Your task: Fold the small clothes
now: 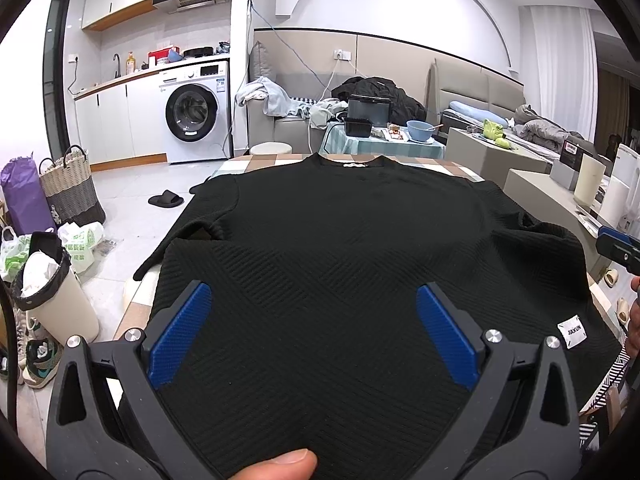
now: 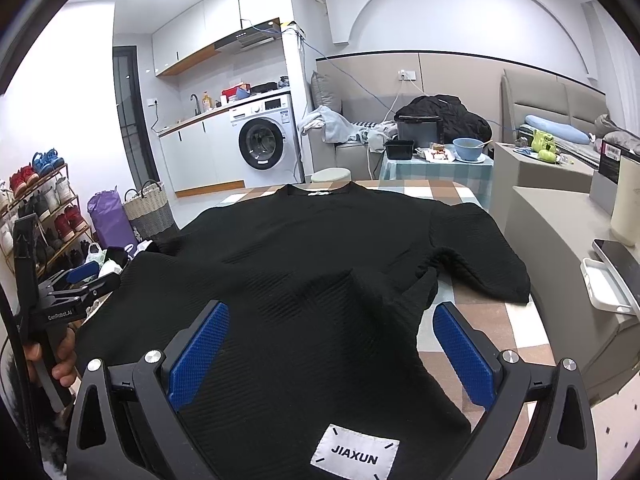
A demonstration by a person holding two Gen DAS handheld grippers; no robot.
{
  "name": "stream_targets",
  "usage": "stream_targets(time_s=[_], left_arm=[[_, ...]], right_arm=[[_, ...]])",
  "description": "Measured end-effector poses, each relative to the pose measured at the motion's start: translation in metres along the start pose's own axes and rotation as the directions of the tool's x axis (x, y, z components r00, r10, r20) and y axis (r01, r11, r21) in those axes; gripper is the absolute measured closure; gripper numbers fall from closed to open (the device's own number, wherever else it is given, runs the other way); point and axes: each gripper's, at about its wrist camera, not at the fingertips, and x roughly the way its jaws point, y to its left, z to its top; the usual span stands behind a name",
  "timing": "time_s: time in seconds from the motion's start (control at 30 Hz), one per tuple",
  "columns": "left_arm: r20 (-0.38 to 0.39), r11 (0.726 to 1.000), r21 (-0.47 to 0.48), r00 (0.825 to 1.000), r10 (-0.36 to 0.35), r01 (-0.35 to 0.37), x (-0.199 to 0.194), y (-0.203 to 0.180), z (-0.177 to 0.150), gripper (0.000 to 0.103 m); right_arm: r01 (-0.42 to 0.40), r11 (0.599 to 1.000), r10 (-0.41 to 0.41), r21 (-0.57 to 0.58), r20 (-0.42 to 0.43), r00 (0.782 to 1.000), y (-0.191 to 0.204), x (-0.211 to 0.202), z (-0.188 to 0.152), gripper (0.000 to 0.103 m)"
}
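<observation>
A black textured short-sleeved top [image 1: 340, 240] lies spread flat on a checked table [image 1: 256, 162], neck at the far end, hem toward me. It has a white JIAXUN label [image 2: 354, 458] near the hem's right side. My left gripper [image 1: 314, 300] is open, its blue pads [image 1: 180, 332] wide apart over the hem's left part. My right gripper [image 2: 332, 320] is open over the hem's right part, above the label. The right sleeve [image 2: 480, 256] lies out to the side, with a fold of cloth [image 2: 416, 284] beside it. The left sleeve [image 1: 184, 216] hangs at the table's left edge.
A bin [image 1: 56, 292], bags and a woven basket [image 1: 70, 184] stand on the floor to the left. A shoe rack [image 2: 40, 208] is at far left. A second table with a blue bowl [image 1: 420, 130] stands behind. A grey counter [image 2: 560, 232] with a phone runs along the right.
</observation>
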Motion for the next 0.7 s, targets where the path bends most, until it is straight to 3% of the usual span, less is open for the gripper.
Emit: stream_targets(time_s=[0.7], left_arm=[[0.026, 1.000, 0.012, 1.000, 0.007, -0.007, -0.011, -0.003, 0.003, 0.001]], right_arm=[[0.017, 1.000, -0.017, 0.025, 0.005, 1.000, -0.010, -0.002, 0.002, 0.000]])
